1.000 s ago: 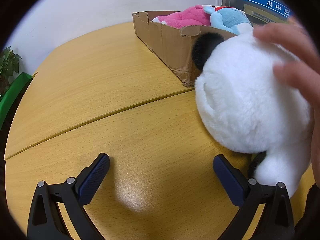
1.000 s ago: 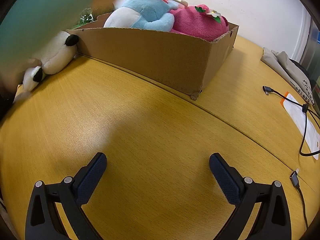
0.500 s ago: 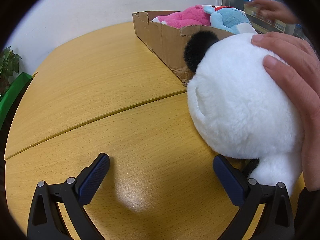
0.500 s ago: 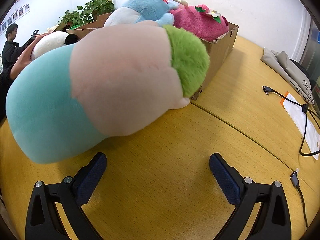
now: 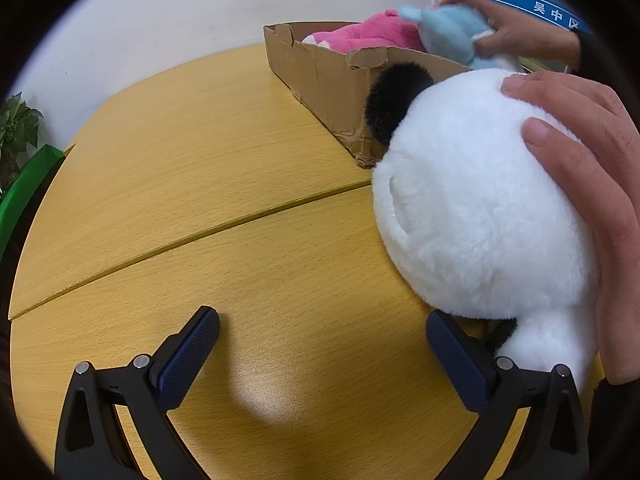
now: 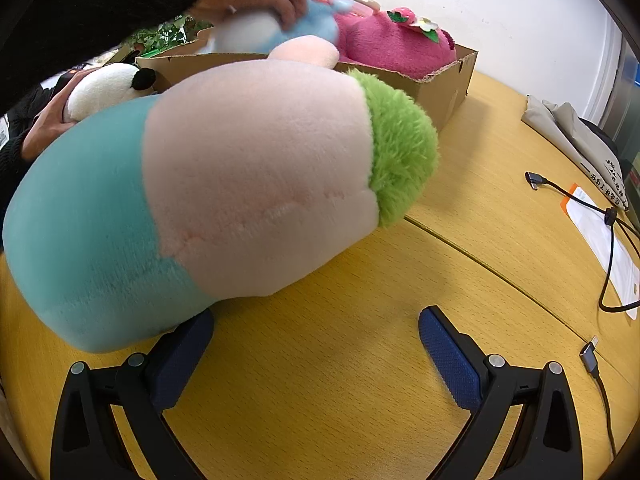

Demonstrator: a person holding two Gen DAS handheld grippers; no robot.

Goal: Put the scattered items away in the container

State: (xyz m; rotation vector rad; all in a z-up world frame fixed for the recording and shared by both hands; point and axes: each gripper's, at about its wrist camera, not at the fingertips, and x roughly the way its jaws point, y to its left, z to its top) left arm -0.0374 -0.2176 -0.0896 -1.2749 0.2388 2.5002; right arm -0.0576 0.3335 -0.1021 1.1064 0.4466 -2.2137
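With both our left gripper (image 5: pixel 322 354) and right gripper (image 6: pixel 316 350) gaping empty, bare hands (image 5: pixel 592 200) crowding the panda plush (image 5: pixel 480 208) risk getting pinched.

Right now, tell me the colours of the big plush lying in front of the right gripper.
Teal, pale pink and a fuzzy green end on the big plush; right wrist view.

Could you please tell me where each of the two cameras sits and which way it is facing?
Left wrist: on the left gripper, low over the table, facing the white panda plush a hand holds; both fingers show.
Right wrist: on the right gripper, facing the teal and pink plush; both fingers show.
Shared: cardboard box, pink plush, panda.
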